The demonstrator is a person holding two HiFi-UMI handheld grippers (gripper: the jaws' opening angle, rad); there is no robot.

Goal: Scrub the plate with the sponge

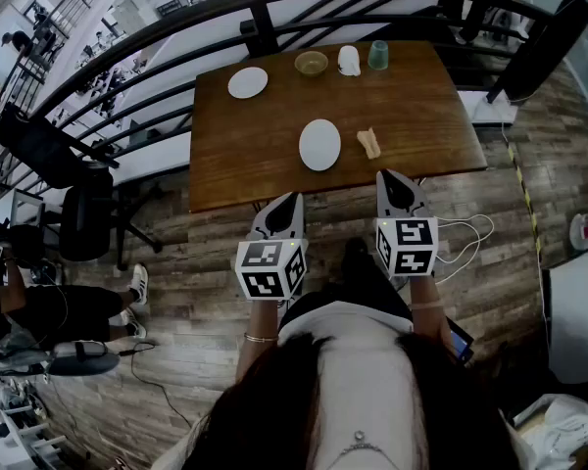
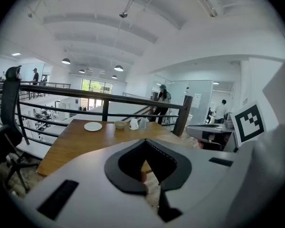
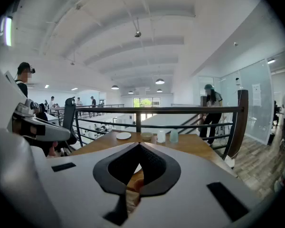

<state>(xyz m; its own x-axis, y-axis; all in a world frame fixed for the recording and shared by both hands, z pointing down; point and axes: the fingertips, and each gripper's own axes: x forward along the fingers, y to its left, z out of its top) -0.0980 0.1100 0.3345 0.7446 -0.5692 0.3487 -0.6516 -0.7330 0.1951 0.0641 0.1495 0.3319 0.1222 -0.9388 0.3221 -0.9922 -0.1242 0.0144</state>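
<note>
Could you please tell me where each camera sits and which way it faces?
Head view: on the person's head, facing steeply down at the table, plate and sponge; shows left tongs, right tongs, hair.
Left gripper view: on the left tongs, facing along its shut jaws across the table to the railing; only those tongs show.
Right gripper view: likewise on the right tongs.
Shared: both gripper views show the bowl.

Before me, the white plate [image 1: 319,145] lies flat near the front edge of the wooden counter [image 1: 421,106]. The tan sponge [image 1: 369,143] lies just beside it on the right, not touching.
</note>
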